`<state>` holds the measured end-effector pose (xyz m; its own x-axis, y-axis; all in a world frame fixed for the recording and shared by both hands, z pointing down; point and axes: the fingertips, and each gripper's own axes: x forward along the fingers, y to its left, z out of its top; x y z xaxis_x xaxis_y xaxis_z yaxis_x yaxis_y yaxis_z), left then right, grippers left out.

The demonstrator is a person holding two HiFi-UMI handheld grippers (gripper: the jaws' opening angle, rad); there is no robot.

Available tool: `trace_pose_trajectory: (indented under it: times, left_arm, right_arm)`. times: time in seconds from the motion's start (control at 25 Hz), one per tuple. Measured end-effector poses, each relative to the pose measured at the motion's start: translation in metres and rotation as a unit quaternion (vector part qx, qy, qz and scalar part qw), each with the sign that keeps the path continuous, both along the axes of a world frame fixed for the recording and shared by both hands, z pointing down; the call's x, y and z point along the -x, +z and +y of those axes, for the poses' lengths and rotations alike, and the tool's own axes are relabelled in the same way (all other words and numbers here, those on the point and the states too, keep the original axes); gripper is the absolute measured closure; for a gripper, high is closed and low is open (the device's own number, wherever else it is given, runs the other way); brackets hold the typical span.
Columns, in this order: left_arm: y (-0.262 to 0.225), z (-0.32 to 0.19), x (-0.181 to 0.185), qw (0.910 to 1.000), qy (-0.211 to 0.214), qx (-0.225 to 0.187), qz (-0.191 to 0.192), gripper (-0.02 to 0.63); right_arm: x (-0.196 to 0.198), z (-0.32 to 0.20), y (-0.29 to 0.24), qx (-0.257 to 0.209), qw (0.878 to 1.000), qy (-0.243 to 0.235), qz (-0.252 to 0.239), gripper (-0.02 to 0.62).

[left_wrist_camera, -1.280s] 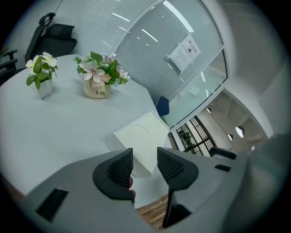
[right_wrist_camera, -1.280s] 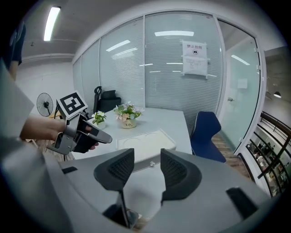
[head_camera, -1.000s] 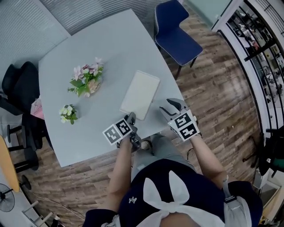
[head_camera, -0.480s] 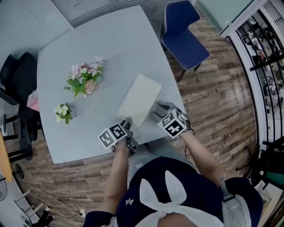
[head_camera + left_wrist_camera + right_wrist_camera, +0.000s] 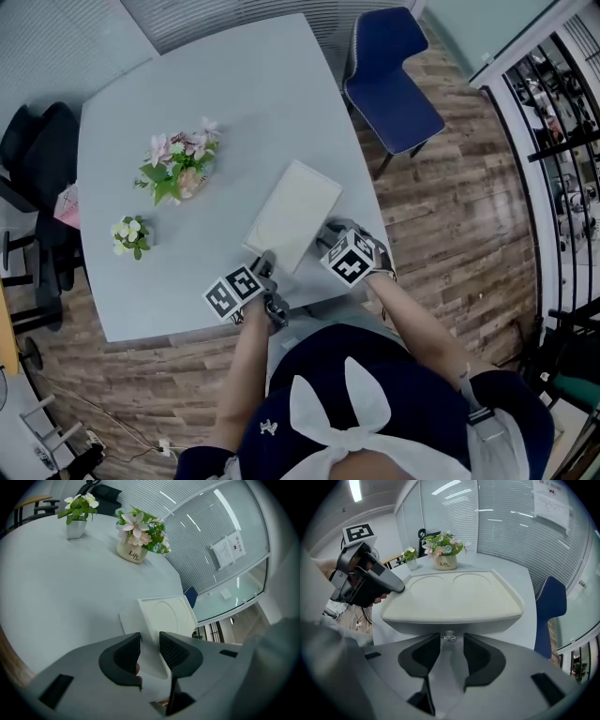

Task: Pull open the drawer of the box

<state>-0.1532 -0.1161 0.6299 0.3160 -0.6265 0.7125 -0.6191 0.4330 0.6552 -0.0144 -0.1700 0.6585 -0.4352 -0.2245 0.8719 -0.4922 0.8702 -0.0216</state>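
Observation:
A flat white box (image 5: 292,214) lies on the pale table (image 5: 187,94) near its front edge. In the right gripper view its near end (image 5: 454,616) faces me, with a small clear drawer knob (image 5: 449,635) in the middle. My right gripper (image 5: 451,641) has the knob between its fingertips; the jaws are closing and the pads stand clear of it. My left gripper (image 5: 150,641) is shut on the box's near left corner (image 5: 140,620), whose wall fills the gap between the pads. In the head view the left gripper (image 5: 265,262) and right gripper (image 5: 328,234) flank the box's near end.
A pot of pink flowers (image 5: 178,169) and a small white-flowered pot (image 5: 129,234) stand on the table's left half. A blue chair (image 5: 394,80) is at the far right corner and a black chair (image 5: 28,159) at the left. The table edge runs just below the grippers.
Both grippers have moved in to the box's near end. The left jaws have narrowed onto the box's corner, and the right gripper has swung left to the front face.

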Motion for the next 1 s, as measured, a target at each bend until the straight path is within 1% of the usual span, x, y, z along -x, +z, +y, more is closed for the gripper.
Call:
trace_pose_trajectory:
  times: [0.12,0.28,0.36,0.4,0.52,0.68,1.0]
  left_arm:
    - [0.0001,-0.0007,0.0000,1.0000,0.006,-0.001,-0.006,0.468]
    - [0.0018,0.0008,-0.0016,0.9999,0.008,0.005,-0.007,0.466]
    - [0.0017,0.0007,-0.0015,0.9999,0.011,0.007,-0.007,0.465]
    - [0.0014,0.0002,-0.0013,0.9999,0.013,0.007,-0.009,0.465]
    - [0.0006,0.0003,-0.0020,0.9998,0.012,0.010,-0.016,0.465]
    - [-0.0007,-0.0011,-0.0012,0.9992,0.010,0.010,-0.037,0.463]
    - [0.0016,-0.0005,-0.0009,0.9993,0.004,0.005,-0.037,0.460]
  right_arm:
    - [0.0036,0.0001,0.0049,-0.001,1.000,-0.009,0.007,0.439]
    - [0.0038,0.0011,0.0091,-0.005,1.000,-0.009,0.013,0.469]
    - [0.0045,0.0021,0.0098,-0.002,1.000,-0.008,0.012,0.490]
    - [0.0050,0.0020,0.0098,-0.004,1.000,-0.009,0.013,0.517]
    - [0.0046,0.0018,0.0097,-0.008,1.000,-0.012,0.018,0.522]
    - [0.0053,0.0006,0.0088,-0.013,1.000,-0.011,0.011,0.523]
    - [0.0019,0.0040,0.0101,-0.016,1.000,-0.005,0.005,0.523]
